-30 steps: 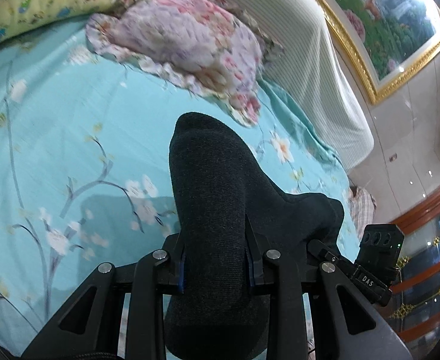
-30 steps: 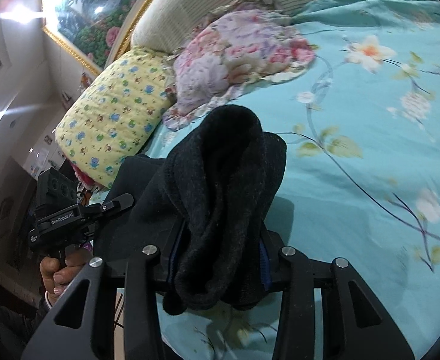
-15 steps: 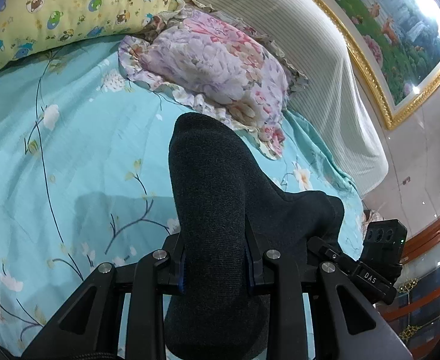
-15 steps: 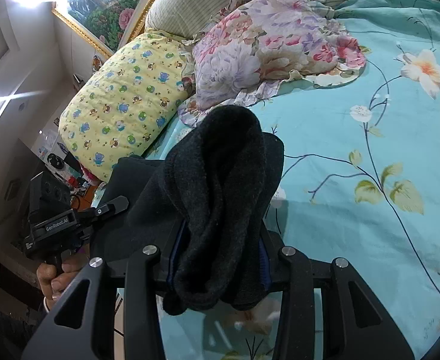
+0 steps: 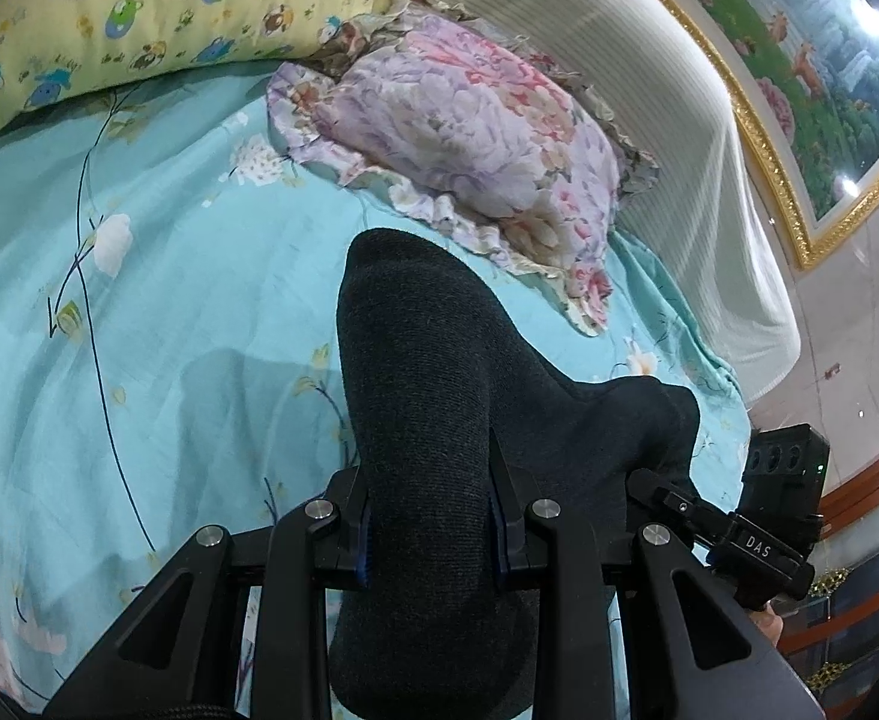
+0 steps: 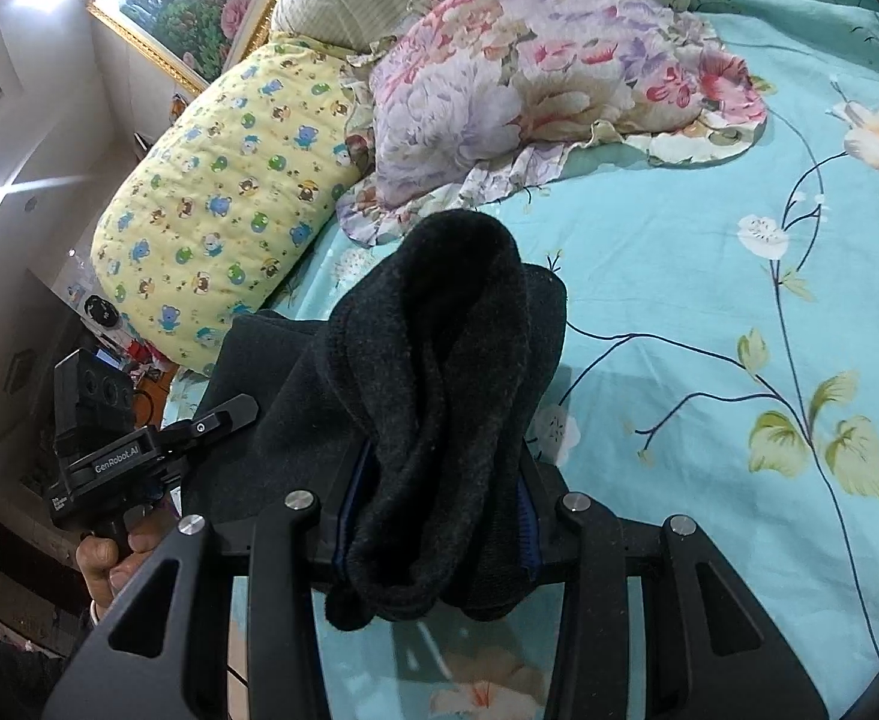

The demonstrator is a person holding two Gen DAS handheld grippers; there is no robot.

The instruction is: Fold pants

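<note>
Left wrist: both grippers' fingers (image 5: 502, 516) clamp dark pants (image 5: 427, 396), hiding bedsheet (image 5: 169, 330) near floral pillow (image 5: 469, 138).

- We saw the left gripper (image 5: 430, 516) with its jaws clamped on a thick fold of the dark pants (image 5: 421, 372).
- The pants stretched right toward the right gripper (image 5: 757, 534).
- Below lay the turquoise floral bedsheet (image 5: 169, 312).
- Beyond were a floral pillow (image 5: 475, 138) and a yellow cartoon pillow (image 5: 139, 6).
</note>
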